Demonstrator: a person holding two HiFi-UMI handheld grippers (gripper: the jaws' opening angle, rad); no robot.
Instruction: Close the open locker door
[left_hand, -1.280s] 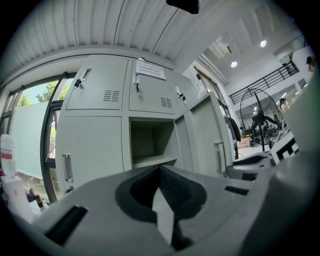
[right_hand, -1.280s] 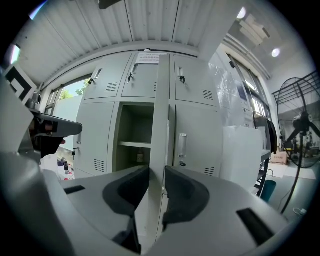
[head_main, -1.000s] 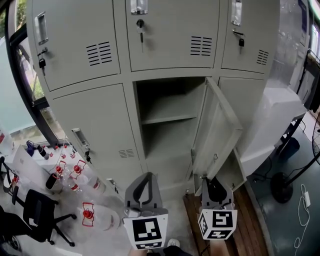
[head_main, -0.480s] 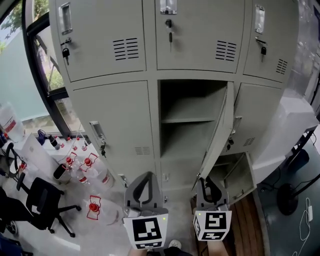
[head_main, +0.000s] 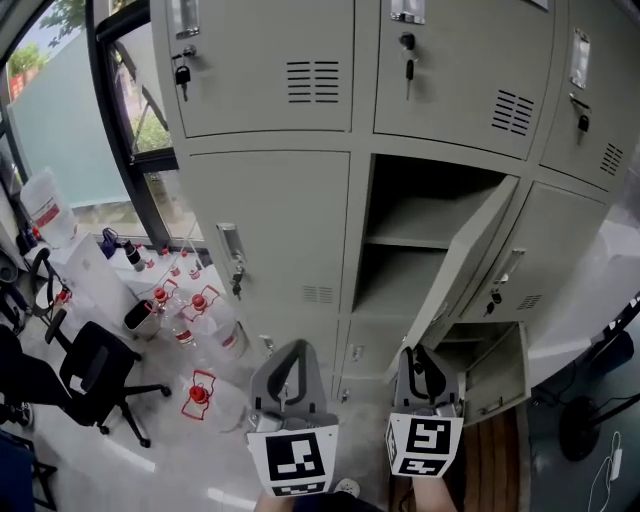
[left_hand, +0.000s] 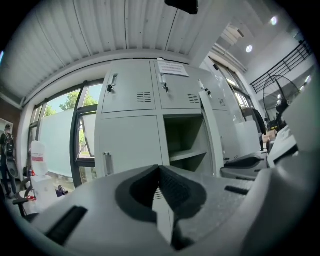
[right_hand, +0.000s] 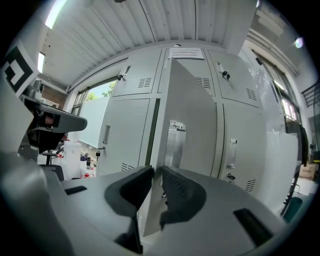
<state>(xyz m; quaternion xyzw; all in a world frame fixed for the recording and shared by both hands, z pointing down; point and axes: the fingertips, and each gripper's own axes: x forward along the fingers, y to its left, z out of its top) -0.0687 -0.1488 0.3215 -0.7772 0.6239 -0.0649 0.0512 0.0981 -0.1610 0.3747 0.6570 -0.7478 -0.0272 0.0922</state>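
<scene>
1. The open locker door (head_main: 462, 265) is the middle-column one, second row down. It's hinged on its right side and angled out toward the person, maybe halfway between wide open and flush. The compartment (head_main: 400, 285) behind it looks bare apart from one shelf (head_main: 420, 225).
2. The left gripper (head_main: 290, 385) is low in the head view, in front of the closed lockers and well apart from the door. Its own view shows its fingers (left_hand: 177, 187) pressed together at the tips with nothing in them, so it's basically along for the ride.
3. The right gripper (head_main: 428, 375) sits just beside the door's bottom corner. Its jaws have just been closing and now only a thin slit is left between the tips. I don't see anything inside that slit. The door's edge lines up behind it in the right gripper view, but with the fisheye I honestly can't tell if the tips are touching the panel.
4. Progress: I'd call it mid-swing. The door isn't latched, and there's a clear wedge of dark interior on its free side.
5. What's left: push the free edge the rest of the way until it sits flush with its neighbours.
6. The small bottom-right door (head_main: 495, 370) looks ajar too.
</scene>
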